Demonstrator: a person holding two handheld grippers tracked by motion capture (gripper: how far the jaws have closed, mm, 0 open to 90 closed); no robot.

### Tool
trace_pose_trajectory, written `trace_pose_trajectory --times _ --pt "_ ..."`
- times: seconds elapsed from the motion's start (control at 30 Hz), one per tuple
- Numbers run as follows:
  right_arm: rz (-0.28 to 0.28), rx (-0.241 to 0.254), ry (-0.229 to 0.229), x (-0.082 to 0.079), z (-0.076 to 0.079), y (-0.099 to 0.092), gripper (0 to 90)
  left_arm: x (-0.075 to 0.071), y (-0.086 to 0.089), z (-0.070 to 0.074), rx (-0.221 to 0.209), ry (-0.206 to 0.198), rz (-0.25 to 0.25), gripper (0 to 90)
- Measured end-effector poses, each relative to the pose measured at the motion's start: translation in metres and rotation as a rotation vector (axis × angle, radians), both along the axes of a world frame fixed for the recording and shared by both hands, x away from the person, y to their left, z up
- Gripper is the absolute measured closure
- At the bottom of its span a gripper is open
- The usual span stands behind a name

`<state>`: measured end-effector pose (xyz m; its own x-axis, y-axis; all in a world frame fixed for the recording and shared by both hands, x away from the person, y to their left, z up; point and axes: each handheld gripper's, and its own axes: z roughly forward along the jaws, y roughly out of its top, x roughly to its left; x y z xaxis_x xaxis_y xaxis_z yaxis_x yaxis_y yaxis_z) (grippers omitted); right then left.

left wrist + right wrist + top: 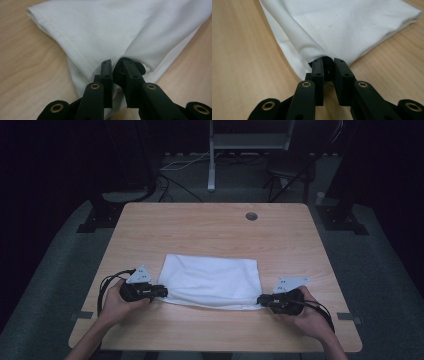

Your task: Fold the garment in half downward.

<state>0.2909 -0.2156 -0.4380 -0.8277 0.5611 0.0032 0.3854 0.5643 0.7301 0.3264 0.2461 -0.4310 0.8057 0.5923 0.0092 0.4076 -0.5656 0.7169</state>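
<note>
One folded white cloth (210, 281) lies on the near half of the table (210, 227), its near edge close to the person's side, with bare wood open beyond it. Two tools hold it: the left tool (162, 292) is clamped on the near left corner, the right tool (261, 300) on the near right. The wooden table has one cable hole (251, 216); dark floor surrounds it.

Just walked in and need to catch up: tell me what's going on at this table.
A person is working a white cloth on a wooden table with a handheld gripper in each hand. The left gripper is shut on the cloth's near left corner and the right gripper is shut on its near right corner; both gripper views show fabric pinched between the fingers. The cloth lies folded and mostly flat, its near edge pulled taut between the two grippers, low over the table.
</note>
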Motion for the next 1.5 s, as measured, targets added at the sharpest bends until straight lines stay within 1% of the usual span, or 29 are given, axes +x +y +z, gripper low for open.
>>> trace_pose_trajectory --times 0.07,0.2,0.33,0.47,0.57,0.6,0.63,0.73,0.8,0.87,0.9,0.97,1.03,1.07,1.17,1.2,1.23,1.27,1.33,1.47,1.5 --pt "-0.018 -0.002 0.0 0.008 0.0 0.001 79.4 0.008 -0.002 0.0 0.006 -0.004 0.012 79.7" --pt "-0.046 -0.03 -0.005 0.026 0.002 0.003 79.3 0.02 -0.007 0.0 0.007 -0.008 0.035 79.5" --pt "-0.08 -0.043 -0.01 0.045 0.003 0.005 79.1 0.032 -0.01 -0.001 -0.003 -0.011 0.063 79.0" --pt "-0.107 -0.041 -0.01 0.058 0.003 0.006 79.1 0.042 -0.013 0.0 0.004 -0.011 0.079 78.9" --pt "-0.12 -0.042 -0.013 0.064 0.003 0.007 79.2 0.046 -0.016 0.0 0.018 -0.022 0.086 78.9" --pt "-0.118 -0.043 -0.014 0.065 0.003 0.008 79.3 0.045 -0.017 0.001 0.037 -0.035 0.074 79.1" --pt "-0.113 -0.05 -0.017 0.065 0.003 0.008 79.3 0.044 -0.018 0.002 0.04 -0.042 0.073 79.0" --pt "-0.107 -0.066 -0.03 0.062 0.004 0.009 79.3 0.041 -0.018 0.002 0.041 -0.056 0.069 78.9" --pt "-0.103 -0.066 -0.035 0.062 0.004 0.009 79.3 0.04 -0.017 0.002 0.039 -0.06 0.067 78.9" --pt "-0.105 -0.057 -0.035 0.061 0.004 0.008 79.3 0.038 -0.016 0.004 0.032 -0.065 0.067 79.1" --pt "-0.1 -0.052 -0.049 0.06 0.005 0.007 79.3 0.037 -0.016 0.006 0.026 -0.07 0.067 79.6" --pt "-0.099 -0.039 -0.061 0.057 0.008 0.006 79.4 0.035 -0.016 0.008 0.021 -0.08 0.065 79.7" --pt "-0.101 -0.047 -0.067 0.056 0.009 0.006 79.5 0.034 -0.016 0.01 0.021 -0.086 0.064 79.8" --pt "-0.102 -0.044 -0.069 0.056 0.01 0.005 79.4 0.033 -0.016 0.012 0.012 -0.092 0.066 79.9" --pt "-0.109 -0.007 -0.087 0.053 0.016 0.003 79.4 0.031 -0.016 0.015 0.011 -0.107 0.057 80.3" --pt "-0.105 -0.012 -0.095 0.053 0.017 0.003 79.4 0.029 -0.017 0.015 0.012 -0.11 0.054 80.4" --pt "-0.099 -0.016 -0.091 0.052 0.018 0.003 79.4 0.029 -0.017 0.016 0.021 -0.112 0.047 80.4" --pt "-0.092 -0.022 -0.094 0.051 0.018 0.003 79.3 0.028 -0.018 0.015 0.029 -0.113 0.044 80.4" --pt "-0.091 -0.027 -0.081 0.05 0.017 0.004 79.3 0.028 -0.018 0.013 0.048 -0.108 0.039 80.4" --pt "-0.089 -0.026 -0.066 0.05 0.013 0.003 79.2 0.03 -0.015 0.01 0.044 -0.082 0.044 80.2" --pt "-0.086 -0.027 -0.059 0.05 0.011 0.003 79.3 0.03 -0.015 0.01 0.052 -0.075 0.04 80.2"
